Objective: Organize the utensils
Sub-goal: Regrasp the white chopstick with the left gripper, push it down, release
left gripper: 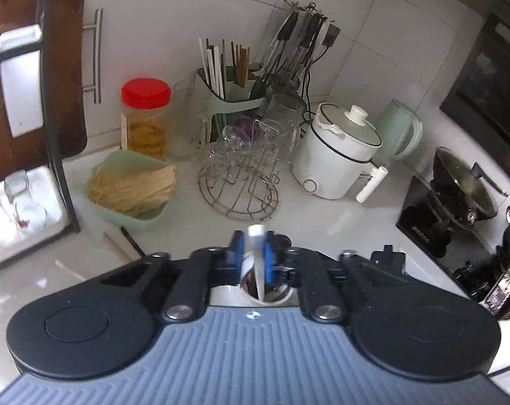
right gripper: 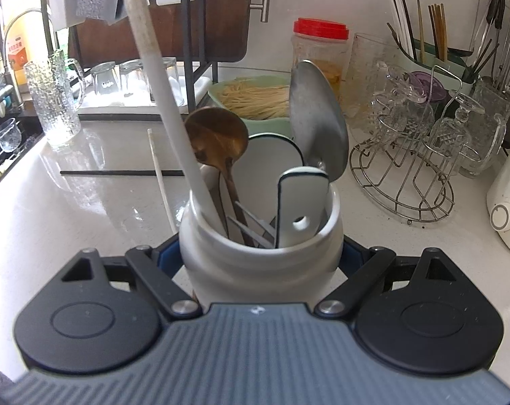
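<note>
The white utensil handle (right gripper: 160,77) stands in the white crock (right gripper: 261,256), clamped high up between the left gripper (left gripper: 255,253). The right gripper (right gripper: 261,263) clamps the crock's sides. Beyond them on the pale glossy countertop (right gripper: 96,202) lie loose chopsticks (right gripper: 120,172); tiled walls (left gripper: 373,33) meet behind.

**No readable text on the counter**

The orange carton (right gripper: 18,54) by the tap carries print too small to read. The cooktop (left gripper: 420,233) bears a pale, blurred brand mark along its front edge. Nothing else shows lettering.
</note>
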`<state>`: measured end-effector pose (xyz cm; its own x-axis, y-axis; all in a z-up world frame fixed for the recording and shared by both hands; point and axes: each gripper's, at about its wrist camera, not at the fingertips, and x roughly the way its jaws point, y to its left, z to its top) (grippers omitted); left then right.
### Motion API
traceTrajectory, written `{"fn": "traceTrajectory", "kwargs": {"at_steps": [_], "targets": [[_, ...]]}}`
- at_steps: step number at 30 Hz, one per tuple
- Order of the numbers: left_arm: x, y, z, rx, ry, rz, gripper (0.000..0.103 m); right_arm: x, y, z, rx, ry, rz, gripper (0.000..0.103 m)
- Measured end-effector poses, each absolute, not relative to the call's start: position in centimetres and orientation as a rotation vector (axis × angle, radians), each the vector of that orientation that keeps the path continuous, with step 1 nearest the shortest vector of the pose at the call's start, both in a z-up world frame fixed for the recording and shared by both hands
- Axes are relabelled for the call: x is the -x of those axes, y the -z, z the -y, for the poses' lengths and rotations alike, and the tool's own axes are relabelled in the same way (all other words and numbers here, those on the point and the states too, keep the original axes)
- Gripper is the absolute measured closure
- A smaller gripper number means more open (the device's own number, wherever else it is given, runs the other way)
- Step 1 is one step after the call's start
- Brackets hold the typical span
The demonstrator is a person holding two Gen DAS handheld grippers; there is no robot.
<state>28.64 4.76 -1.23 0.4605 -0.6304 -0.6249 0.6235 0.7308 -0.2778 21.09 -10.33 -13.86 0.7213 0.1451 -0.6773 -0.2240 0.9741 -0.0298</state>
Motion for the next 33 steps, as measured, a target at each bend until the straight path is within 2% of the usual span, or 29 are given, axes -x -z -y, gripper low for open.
{"fn": "traceTrajectory", "kwargs": {"at_steps": [5, 15, 22, 33], "targets": [[-29.0, -0.1, -3.5, -0.041, 0.822, -0.738, 0.095, -21.0, 13.9, 10.3, 0.114, -0.205, -0.733, 0.011], [-30.0, -1.3, 1.7, -0.226, 0.887, -0.779, 0.095, -21.1, 13.9, 10.4, 0.117, -0.211, -0.727, 0.011], [-31.9, -1.1, 2.9, -0.203, 0.856, -0.826, 0.095, -21.2, 14.0, 10.3, 0.115, -0.214, -0.724, 0.011], [-31.5, -4.5, 2.3, -0.180, 0.781, -0.664, 0.094, -21.4, 14.0, 10.3, 0.111, -0.220, -0.723, 0.011]]}}
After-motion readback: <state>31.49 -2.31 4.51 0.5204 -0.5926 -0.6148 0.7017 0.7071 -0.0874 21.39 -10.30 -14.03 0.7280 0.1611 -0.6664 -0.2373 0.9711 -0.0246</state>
